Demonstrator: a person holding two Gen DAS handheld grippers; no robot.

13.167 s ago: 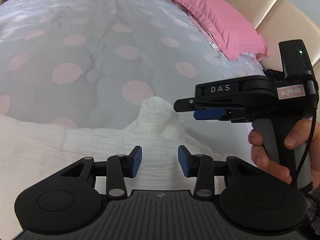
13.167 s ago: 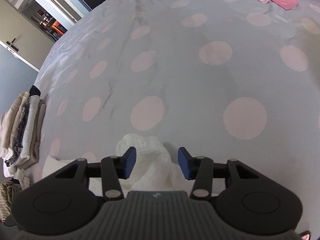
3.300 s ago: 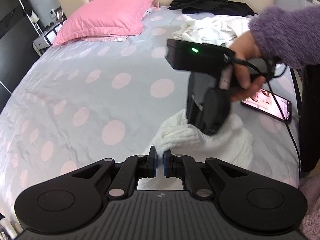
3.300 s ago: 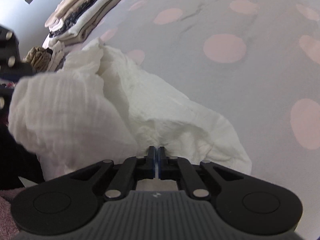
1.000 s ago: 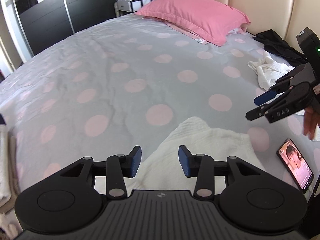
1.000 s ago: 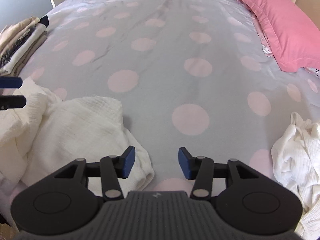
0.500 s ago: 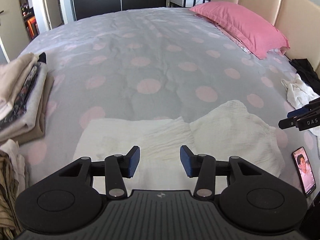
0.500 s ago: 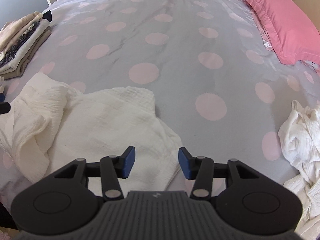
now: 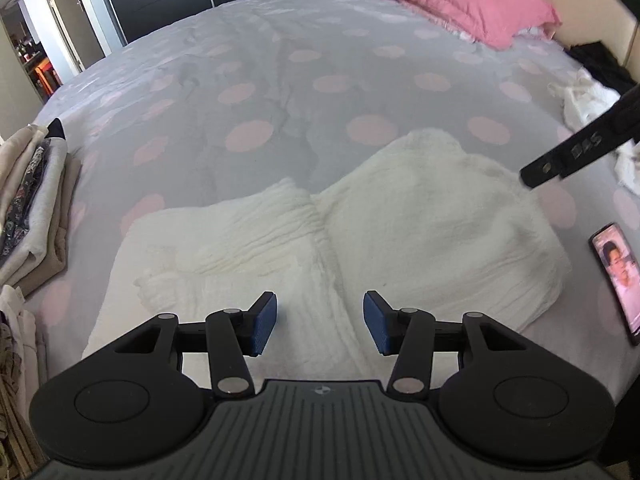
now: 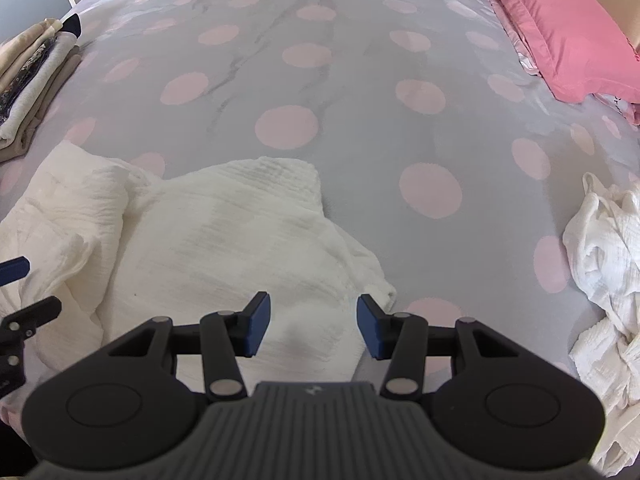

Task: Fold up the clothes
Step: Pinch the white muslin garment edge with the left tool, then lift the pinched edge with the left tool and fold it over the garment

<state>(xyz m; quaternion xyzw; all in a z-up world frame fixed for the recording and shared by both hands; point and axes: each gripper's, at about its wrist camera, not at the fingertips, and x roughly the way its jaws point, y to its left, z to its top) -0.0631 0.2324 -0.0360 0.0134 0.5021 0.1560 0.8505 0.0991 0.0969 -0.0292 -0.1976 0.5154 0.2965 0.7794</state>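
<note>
White crinkled garment (image 9: 360, 240) lies spread on the bed (image 9: 280, 92), at the near edge, directly under both of our grippers. In the left wrist view it shows as two lobes meeting at a crease: a flatter left part and a fuller, rounded right part. Our left gripper (image 9: 320, 322) hovers over the near portion of the cloth, blue pads spread wide, nothing between them. Our right gripper (image 10: 310, 326) likewise hangs released above the garment's right lobe, pads apart and empty; in the left wrist view one of its black fingers juts in from the right edge, above the cloth.

Just beside the garment on the right, a phone (image 9: 618, 276) lies on the bedspread with its screen lit. Left of the garment, at the bed's edge, sits a stack of folded clothes (image 9: 32, 208) in beige, grey and a dark print; we note it is apart from the white cloth. Farther right, a crumpled white pile (image 10: 604, 280) rests on the cover, well apart from the spread garment.

Beyond, the grey bedspread with pink dots runs wrinkled toward the head of the bed. A pink pillow (image 9: 452, 0) lies at the far right against a beige padded headboard, and a dark garment (image 9: 600, 60) lies near it.
</note>
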